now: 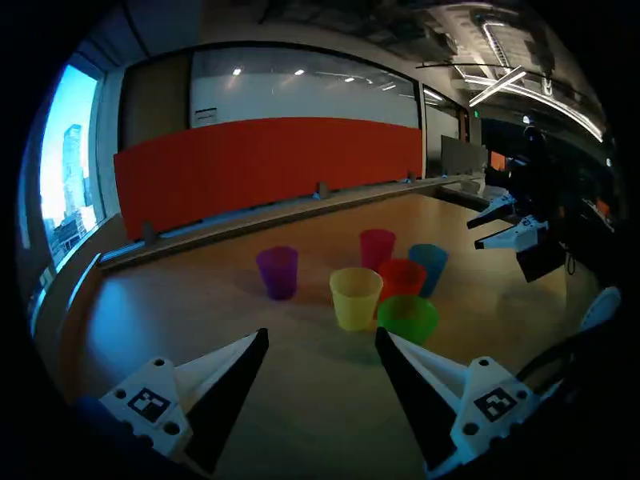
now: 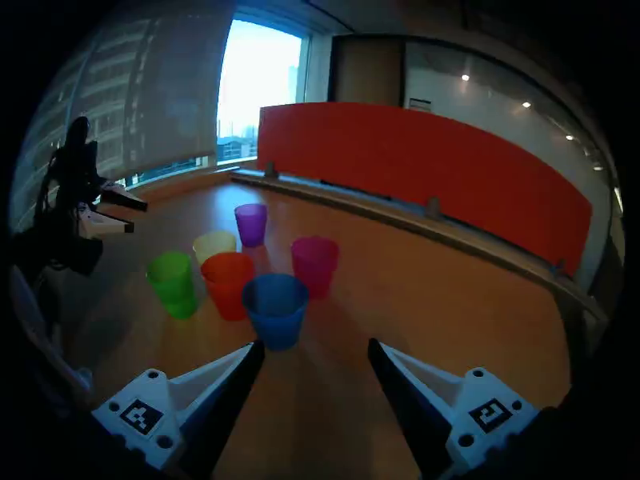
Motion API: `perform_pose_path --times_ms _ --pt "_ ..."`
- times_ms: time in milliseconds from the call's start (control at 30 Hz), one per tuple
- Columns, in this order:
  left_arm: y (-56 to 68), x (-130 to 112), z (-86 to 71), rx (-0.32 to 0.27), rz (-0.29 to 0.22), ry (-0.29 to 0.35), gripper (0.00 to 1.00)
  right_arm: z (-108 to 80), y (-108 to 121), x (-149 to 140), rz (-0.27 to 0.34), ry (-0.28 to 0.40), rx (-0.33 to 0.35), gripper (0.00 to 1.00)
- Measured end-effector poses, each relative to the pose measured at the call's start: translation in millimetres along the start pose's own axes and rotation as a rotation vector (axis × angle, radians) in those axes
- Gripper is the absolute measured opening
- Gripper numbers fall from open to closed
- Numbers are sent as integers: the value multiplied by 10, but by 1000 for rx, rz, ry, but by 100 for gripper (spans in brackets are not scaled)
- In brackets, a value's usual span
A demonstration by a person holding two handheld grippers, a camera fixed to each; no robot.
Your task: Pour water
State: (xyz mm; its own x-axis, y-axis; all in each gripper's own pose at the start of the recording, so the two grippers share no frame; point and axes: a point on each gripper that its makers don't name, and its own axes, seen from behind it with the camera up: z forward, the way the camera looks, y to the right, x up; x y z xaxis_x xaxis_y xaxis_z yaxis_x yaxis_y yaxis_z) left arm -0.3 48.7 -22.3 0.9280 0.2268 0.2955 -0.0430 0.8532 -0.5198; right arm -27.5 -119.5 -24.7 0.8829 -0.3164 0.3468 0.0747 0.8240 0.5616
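Office space, long red divider (image 1: 264, 168) and a bright window (image 2: 260, 88) behind a wooden bench (image 1: 200, 320). 6 plastic cups sit bunched mid-bench: purple cup (image 1: 278, 272), pink cup (image 1: 377, 248), blue cup (image 1: 428, 268), red cup (image 1: 402, 280), yellow cup (image 1: 355, 298), green cup (image 1: 408, 318). Left claw (image 1: 320, 332) hangs wide open, nothing in it, just short of yellow and green. Right claw (image 2: 314, 344) is open and empty too, blue cup right ahead.

translucent plastic cups (image 1: 356, 298) on glossy wooden table (image 1: 240, 320).
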Motion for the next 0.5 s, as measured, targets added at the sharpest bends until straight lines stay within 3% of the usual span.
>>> perform_pose_path --times_ms 267,500 --pt "-110 151 -51 93 -25 81 99 -175 230 191 28 92 -126 100" --pt "-240 398 -110 180 -53 175 99 -338 548 520 72 225 -269 100"
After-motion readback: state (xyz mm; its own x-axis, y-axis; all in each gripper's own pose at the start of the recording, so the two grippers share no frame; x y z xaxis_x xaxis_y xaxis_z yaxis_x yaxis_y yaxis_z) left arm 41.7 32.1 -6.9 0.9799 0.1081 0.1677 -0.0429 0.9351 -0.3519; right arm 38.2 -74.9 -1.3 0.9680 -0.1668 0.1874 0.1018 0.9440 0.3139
